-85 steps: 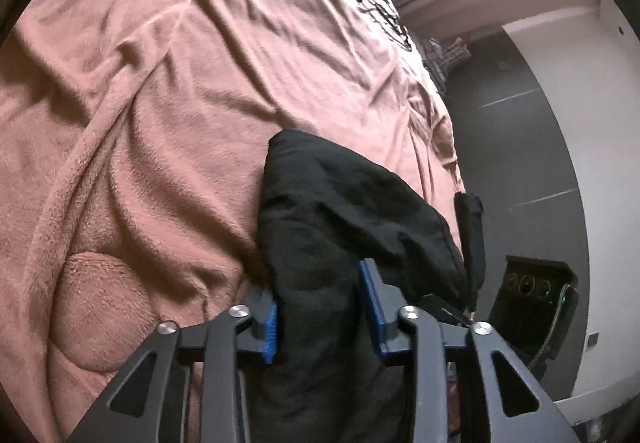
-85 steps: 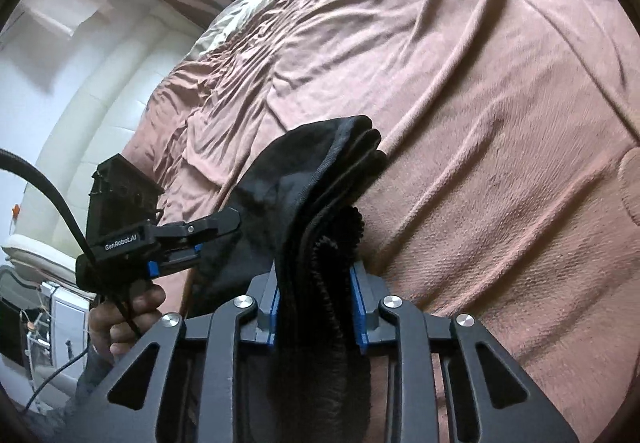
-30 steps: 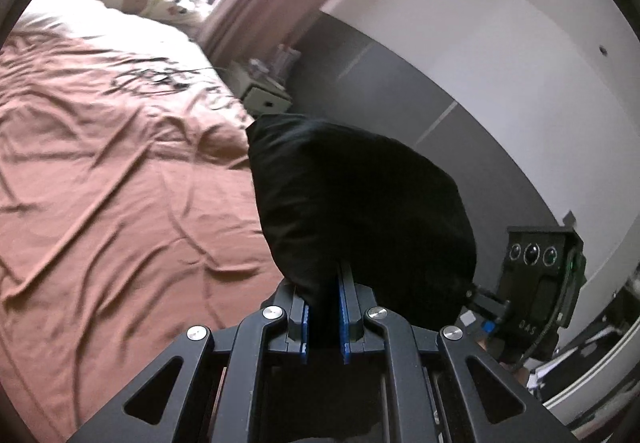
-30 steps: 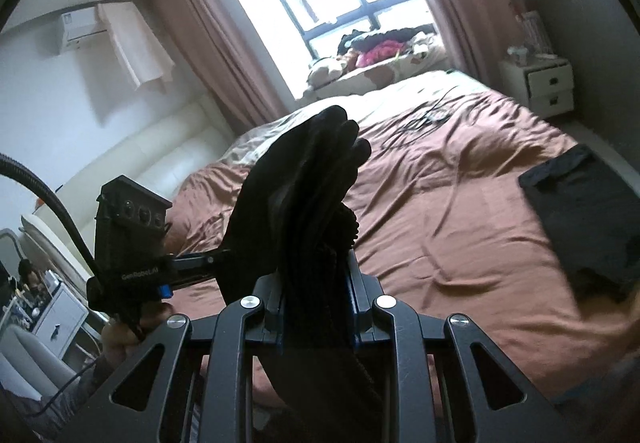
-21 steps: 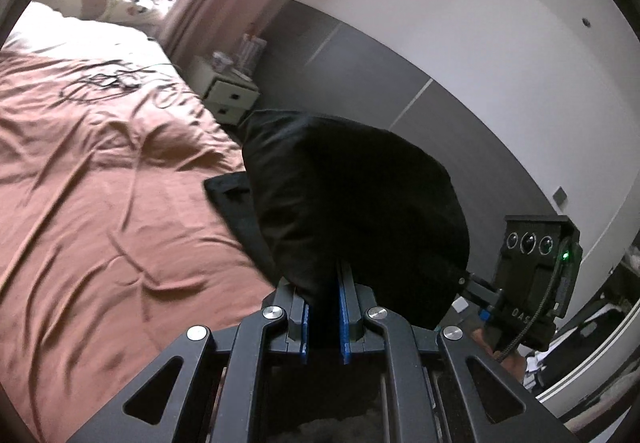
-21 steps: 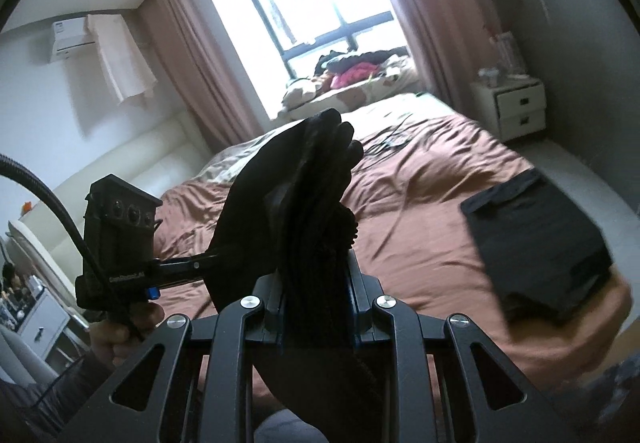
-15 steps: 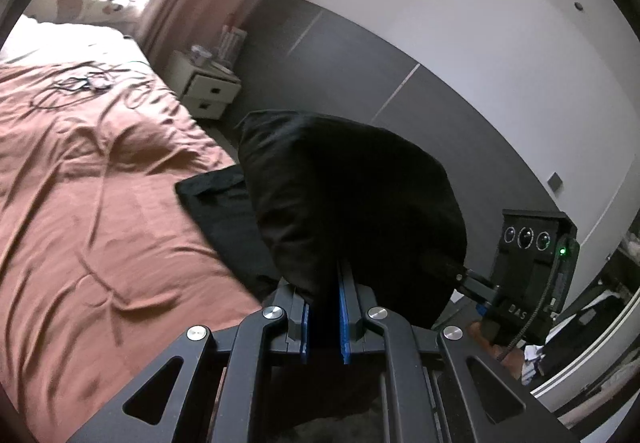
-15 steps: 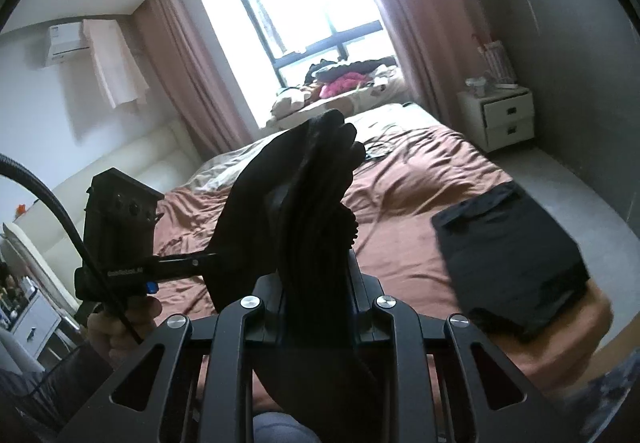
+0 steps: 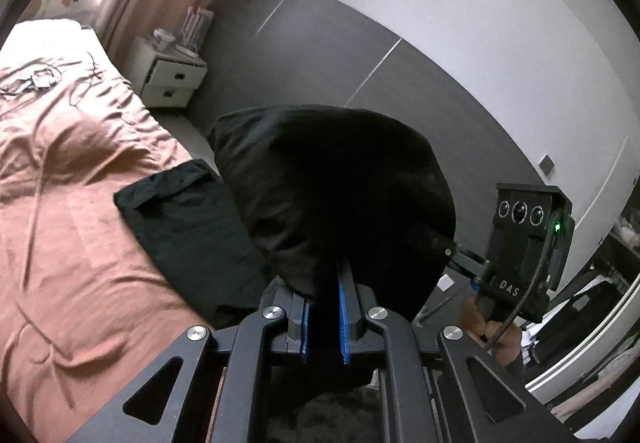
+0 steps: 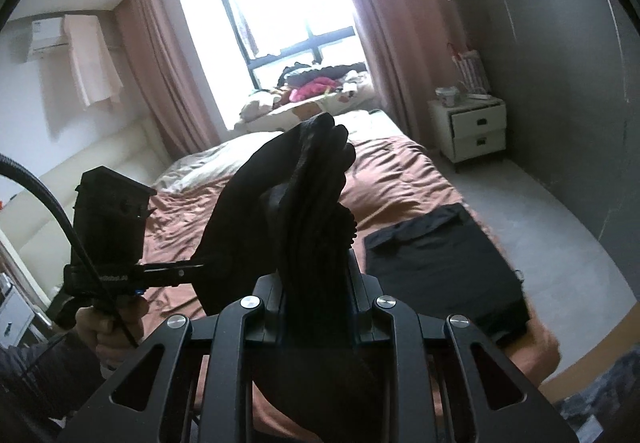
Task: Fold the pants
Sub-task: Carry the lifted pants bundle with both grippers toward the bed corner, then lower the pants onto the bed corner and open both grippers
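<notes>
The black pants (image 9: 336,195) are folded into a thick bundle and held in the air above the bed's near corner. My left gripper (image 9: 324,317) is shut on one end of the bundle. My right gripper (image 10: 316,303) is shut on the other end, where the stacked fold edges (image 10: 316,179) stand up between the fingers. Each gripper shows in the other's view, the right one (image 9: 520,243) and the left one (image 10: 108,243). A second black garment (image 10: 440,267) lies folded flat on the brown bedspread (image 9: 60,203) near the bed's right edge; it also shows in the left wrist view (image 9: 180,211).
A white two-drawer nightstand (image 10: 468,131) stands by the grey wall beyond the bed. Grey floor (image 10: 560,227) runs along the bed's right side. Cables (image 9: 36,75) lie on the far bedspread. A window seat with clothes (image 10: 312,87) is behind the bed.
Both grippers have lifted the folded pants off the bed and swung them right, toward the flat black garment at the bed's edge. Both stay shut.
</notes>
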Motion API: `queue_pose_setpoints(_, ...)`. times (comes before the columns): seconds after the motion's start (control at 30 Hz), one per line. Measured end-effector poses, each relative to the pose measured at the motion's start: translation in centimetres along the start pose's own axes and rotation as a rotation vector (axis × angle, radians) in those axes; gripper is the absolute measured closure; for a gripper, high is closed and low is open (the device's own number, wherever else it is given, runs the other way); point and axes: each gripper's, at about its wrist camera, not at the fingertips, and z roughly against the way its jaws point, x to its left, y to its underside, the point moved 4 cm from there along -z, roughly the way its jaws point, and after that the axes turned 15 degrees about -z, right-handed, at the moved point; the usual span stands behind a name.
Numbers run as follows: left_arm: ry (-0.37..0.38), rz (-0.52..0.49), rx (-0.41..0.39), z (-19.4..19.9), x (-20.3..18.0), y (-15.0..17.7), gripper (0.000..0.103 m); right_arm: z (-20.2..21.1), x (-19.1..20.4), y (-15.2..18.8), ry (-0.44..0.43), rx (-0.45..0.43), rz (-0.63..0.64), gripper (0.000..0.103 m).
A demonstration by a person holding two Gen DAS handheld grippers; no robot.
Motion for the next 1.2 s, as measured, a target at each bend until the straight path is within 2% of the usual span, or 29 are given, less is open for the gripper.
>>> queue_pose_setpoints(0.17,0.006,0.009,0.01,-2.8,1.8,-0.4,0.091,-1.1,0.3,-0.8,0.021,0.009,0.037,0.084)
queue_pose_setpoints(0.57,0.017,0.083,0.058,-9.9,9.1,0.5,0.091,-7.6,-0.3,-2.8,0.107,0.078,0.046,0.084)
queue_pose_setpoints(0.63,0.026,0.123,0.046,-10.9,10.6,0.6,0.091,-8.8,-0.7,-3.4,0.118,0.092,0.032,0.084)
queue_pose_setpoints(0.8,0.033,0.152,0.038,-12.4,13.0,0.5,0.091,-11.5,-0.9,-5.1,0.135,0.127,0.023,0.084)
queue_pose_setpoints(1.03,0.0,0.183,0.012,-13.8,16.9,0.3,0.09,-15.5,-1.0,-7.9,0.165,0.175,0.061,0.084)
queue_pose_setpoints(1.07,-0.027,0.2,0.023,-14.3,17.9,0.6,0.088,-16.4,-1.2,-8.2,0.183,0.183,0.067,0.081)
queue_pose_setpoints(1.1,-0.05,0.245,0.057,-15.1,19.5,1.1,0.079,-17.5,-1.7,-8.4,0.224,0.213,0.06,0.073)
queue_pose_setpoints(1.13,-0.062,0.279,0.078,-15.5,20.4,1.6,0.073,-18.5,-2.5,-8.4,0.265,0.239,0.048,0.069)
queue_pose_setpoints(1.2,-0.076,0.344,0.097,-16.1,22.2,2.6,0.073,-19.7,-3.8,-8.4,0.377,0.259,0.025,0.067)
